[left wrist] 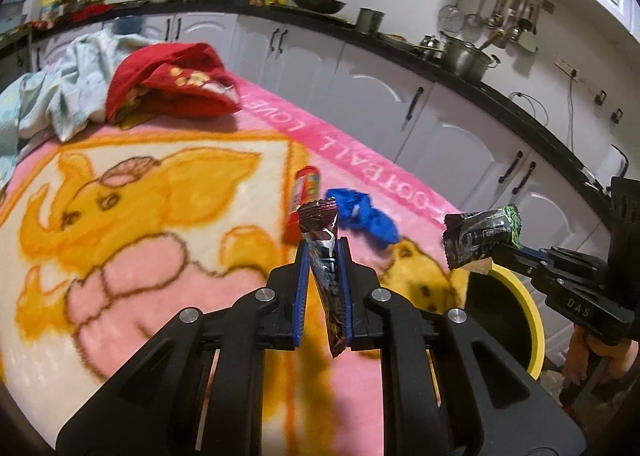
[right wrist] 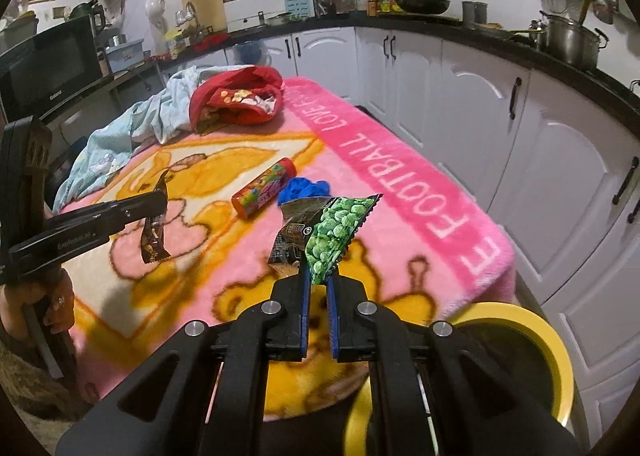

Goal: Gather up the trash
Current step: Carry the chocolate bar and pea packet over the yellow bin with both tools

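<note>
My left gripper [left wrist: 323, 246] is shut on a dark brown snack wrapper [left wrist: 320, 219], held above the pink blanket; it also shows in the right wrist view [right wrist: 154, 234]. My right gripper [right wrist: 318, 276] is shut on a green pea snack packet [right wrist: 336, 234], seen in the left wrist view [left wrist: 480, 236] just above the yellow-rimmed bin [left wrist: 532, 320]. A red candy tube [right wrist: 262, 189] and a crumpled blue wrapper [right wrist: 304, 187] lie on the blanket beyond both grippers.
The pink cartoon blanket [right wrist: 400, 183] covers the table. Red cloth [right wrist: 236, 95] and pale blue cloth [right wrist: 120, 135] are heaped at its far end. White cabinets [right wrist: 480, 115] run along the right. The bin's rim [right wrist: 556, 344] stands at the table's near right corner.
</note>
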Available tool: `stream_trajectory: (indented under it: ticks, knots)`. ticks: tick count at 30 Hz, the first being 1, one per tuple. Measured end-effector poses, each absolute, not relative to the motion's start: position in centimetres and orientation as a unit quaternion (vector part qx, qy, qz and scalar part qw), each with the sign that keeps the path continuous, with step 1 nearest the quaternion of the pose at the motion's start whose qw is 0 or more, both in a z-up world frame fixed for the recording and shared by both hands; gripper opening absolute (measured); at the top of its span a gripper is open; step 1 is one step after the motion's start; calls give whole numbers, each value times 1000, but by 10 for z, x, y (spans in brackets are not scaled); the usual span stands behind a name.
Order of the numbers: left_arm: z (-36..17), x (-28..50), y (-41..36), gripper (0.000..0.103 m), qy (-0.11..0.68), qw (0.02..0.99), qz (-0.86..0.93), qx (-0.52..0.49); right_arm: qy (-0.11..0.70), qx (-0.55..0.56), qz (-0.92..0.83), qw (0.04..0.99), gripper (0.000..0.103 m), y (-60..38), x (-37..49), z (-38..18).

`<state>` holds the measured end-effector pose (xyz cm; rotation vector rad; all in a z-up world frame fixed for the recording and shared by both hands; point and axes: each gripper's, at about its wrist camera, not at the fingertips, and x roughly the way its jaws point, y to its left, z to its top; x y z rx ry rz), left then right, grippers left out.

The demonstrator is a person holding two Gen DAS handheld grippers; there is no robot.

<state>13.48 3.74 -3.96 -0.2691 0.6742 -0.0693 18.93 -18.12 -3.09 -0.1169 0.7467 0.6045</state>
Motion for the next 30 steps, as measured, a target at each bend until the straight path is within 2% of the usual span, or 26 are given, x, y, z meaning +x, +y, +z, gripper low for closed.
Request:
stream_trajectory:
  ticks: [30]
  knots:
    - [-15, 160, -108, 9, 303, 939, -155, -48, 307, -16, 183, 934, 7, -323, 143, -11]
